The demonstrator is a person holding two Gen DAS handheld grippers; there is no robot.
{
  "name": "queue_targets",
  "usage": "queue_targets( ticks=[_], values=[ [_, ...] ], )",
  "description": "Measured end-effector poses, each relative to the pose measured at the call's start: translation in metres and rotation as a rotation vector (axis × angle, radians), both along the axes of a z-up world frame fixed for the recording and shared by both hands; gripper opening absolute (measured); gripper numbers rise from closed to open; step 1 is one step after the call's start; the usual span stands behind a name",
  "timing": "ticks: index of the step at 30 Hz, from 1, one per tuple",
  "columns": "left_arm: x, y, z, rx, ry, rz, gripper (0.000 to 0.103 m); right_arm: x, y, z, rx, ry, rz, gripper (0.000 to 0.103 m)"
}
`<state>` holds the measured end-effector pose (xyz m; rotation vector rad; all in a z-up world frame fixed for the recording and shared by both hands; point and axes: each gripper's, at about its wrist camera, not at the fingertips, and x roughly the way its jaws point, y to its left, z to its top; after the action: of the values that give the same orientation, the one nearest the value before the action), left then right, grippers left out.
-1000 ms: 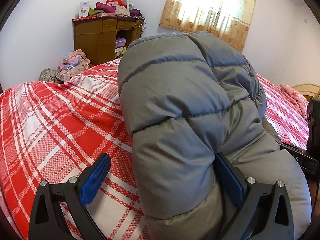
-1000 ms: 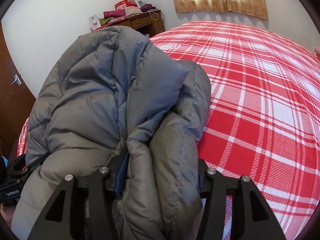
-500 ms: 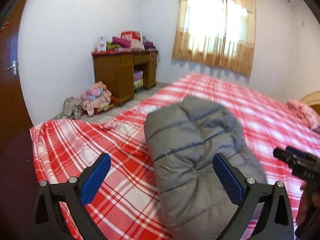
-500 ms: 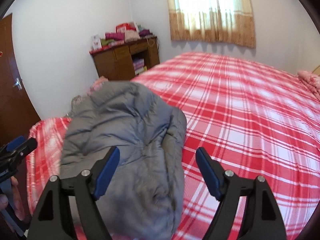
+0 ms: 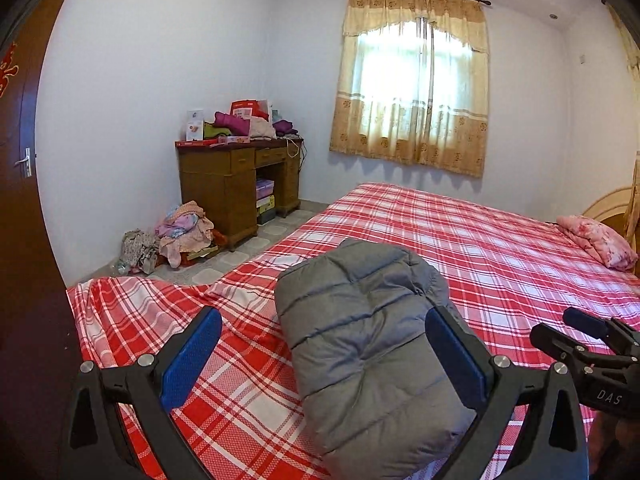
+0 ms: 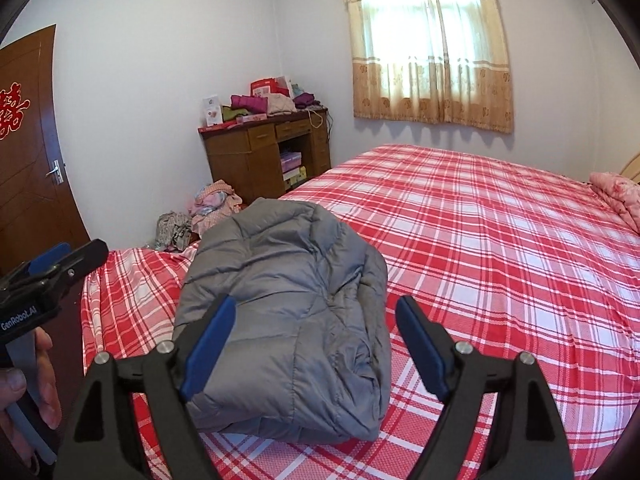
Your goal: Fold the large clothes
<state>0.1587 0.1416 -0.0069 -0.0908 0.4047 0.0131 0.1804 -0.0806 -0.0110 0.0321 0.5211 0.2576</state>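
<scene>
Between the blue pads of the right gripper (image 6: 316,340) nothing is pinched: its jaws stand wide and are opening a little more, and the grey padded jacket (image 6: 288,312) lies beyond and below them, untouched. The left gripper (image 5: 324,356) is likewise spread wide and empty; in its view the jacket shows between the two fingers but rests on the bed, clear of both pads.

The jacket sits as a folded bundle on the near left part of the bed (image 6: 500,248), close to the near edge, with the red checked sheet bare on its right and far sides. A hand (image 6: 28,384) holding the left gripper shows at the left edge of the right wrist view.

The jacket looks puffy and light, soft throughout, with a smooth shell that is likely slippery. Its filling will probably spring back, so a fold may creep open once let go. A shallow pinch on the shell alone would likely slide off; the quilted seams or the doubled edge on the bundle's right side look like the surest places to grip. Pressing down flat should settle it better than pulling.
</scene>
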Motion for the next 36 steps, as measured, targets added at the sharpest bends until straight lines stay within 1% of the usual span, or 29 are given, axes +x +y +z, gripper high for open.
queue_targets(
  ticks=[14, 36],
  values=[
    [0.0020, -0.0024, -0.0051, 0.005, 0.017, 0.008, 0.102, -0.0049, -0.0020, 0.0006, 0.007, -0.002, 0.012, 0.085],
    [0.0031, -0.0003, -0.0065, 0.009, 0.017, 0.017, 0.102, -0.0055, 0.0003, -0.0003, 0.010, 0.001, 0.016, 0.085]
  ],
)
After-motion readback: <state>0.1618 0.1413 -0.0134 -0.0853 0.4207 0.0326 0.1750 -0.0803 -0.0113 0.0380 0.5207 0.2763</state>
